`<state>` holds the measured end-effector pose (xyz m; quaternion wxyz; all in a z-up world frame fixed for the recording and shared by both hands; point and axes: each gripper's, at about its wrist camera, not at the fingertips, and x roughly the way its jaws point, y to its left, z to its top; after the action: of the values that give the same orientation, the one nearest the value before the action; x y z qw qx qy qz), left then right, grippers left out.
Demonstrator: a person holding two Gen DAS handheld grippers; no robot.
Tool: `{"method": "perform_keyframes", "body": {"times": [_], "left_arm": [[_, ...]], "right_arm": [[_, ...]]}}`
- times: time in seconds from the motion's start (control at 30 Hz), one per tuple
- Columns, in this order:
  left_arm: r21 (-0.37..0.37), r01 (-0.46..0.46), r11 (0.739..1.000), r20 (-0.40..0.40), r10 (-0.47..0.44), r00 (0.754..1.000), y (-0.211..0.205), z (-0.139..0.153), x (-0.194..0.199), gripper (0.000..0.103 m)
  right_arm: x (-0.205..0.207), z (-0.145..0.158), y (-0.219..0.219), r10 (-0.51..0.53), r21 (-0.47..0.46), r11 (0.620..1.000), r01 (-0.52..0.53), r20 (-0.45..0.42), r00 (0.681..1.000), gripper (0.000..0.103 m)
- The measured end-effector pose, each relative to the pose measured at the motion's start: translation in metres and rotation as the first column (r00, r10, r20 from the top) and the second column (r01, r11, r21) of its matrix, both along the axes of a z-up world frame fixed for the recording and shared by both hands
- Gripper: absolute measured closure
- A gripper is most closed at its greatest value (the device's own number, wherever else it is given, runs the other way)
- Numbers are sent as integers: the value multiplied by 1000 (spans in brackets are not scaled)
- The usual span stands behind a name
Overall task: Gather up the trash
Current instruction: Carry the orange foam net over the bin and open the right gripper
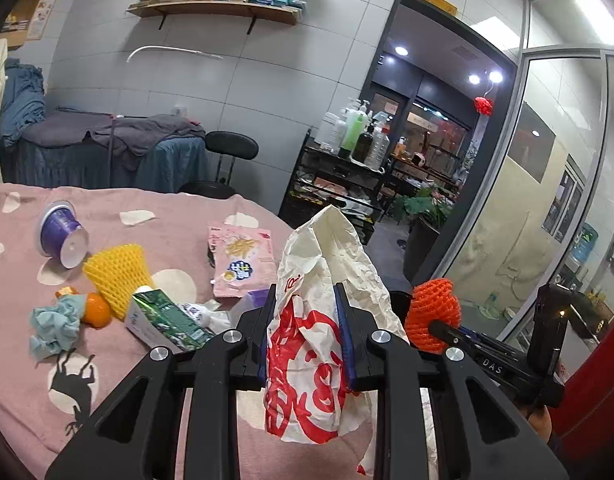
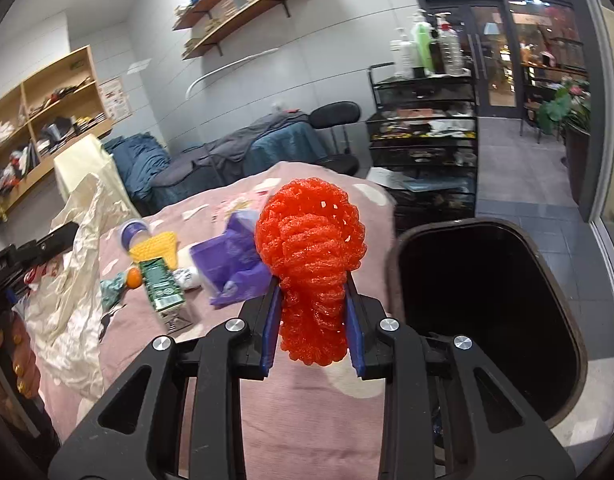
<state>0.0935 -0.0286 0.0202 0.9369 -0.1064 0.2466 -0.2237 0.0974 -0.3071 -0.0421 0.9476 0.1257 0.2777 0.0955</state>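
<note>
Your left gripper [image 1: 306,334] is clamped on the crumpled paper bag [image 1: 323,320], which sticks up past its fingertips. Your right gripper [image 2: 313,330] pinches the orange foam net [image 2: 311,256], with the black bin [image 2: 487,320] just to its right

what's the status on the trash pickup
Left gripper shut on paper bag. Right gripper shut on orange foam net. Bin open beside the bed, nothing blocking it.

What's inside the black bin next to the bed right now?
The black bin stands open, but its inside is completely dark: no contents can be made out. The right gripper, holding the orange foam net, covers part of its near rim.
</note>
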Motion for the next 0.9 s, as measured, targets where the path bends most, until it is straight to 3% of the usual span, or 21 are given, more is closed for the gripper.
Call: {"method": "perform_keyframes", "body": {"times": [0.33, 0.67, 0.77, 0.8, 0.83, 0.9], "left_arm": [[-9, 116, 993, -43, -116, 992, -48, -13, 11, 77], [4, 203, 979, -80, -202, 976, -86, -20, 19, 77], [7, 222, 975, -93, -221, 971, -94, -23, 20, 77], [9, 226, 974, -96, -224, 970, -96, -24, 21, 77], [12, 231, 973, -100, -229, 968, -99, -25, 22, 77], [15, 238, 971, -107, -235, 966, -103, -27, 23, 77]], "right_arm": [[3, -18, -59, -179, 15, 984, 180, -46, 983, 74], [21, -65, -101, -317, -37, 948, 316, -178, 931, 73], [25, -79, -108, -342, -44, 939, 341, -211, 916, 62], [26, -83, -110, -347, -44, 937, 346, -222, 911, 55], [25, -85, -111, -353, -45, 935, 352, -227, 908, 42], [24, -87, -113, -370, -42, 928, 371, -221, 902, 30]]}}
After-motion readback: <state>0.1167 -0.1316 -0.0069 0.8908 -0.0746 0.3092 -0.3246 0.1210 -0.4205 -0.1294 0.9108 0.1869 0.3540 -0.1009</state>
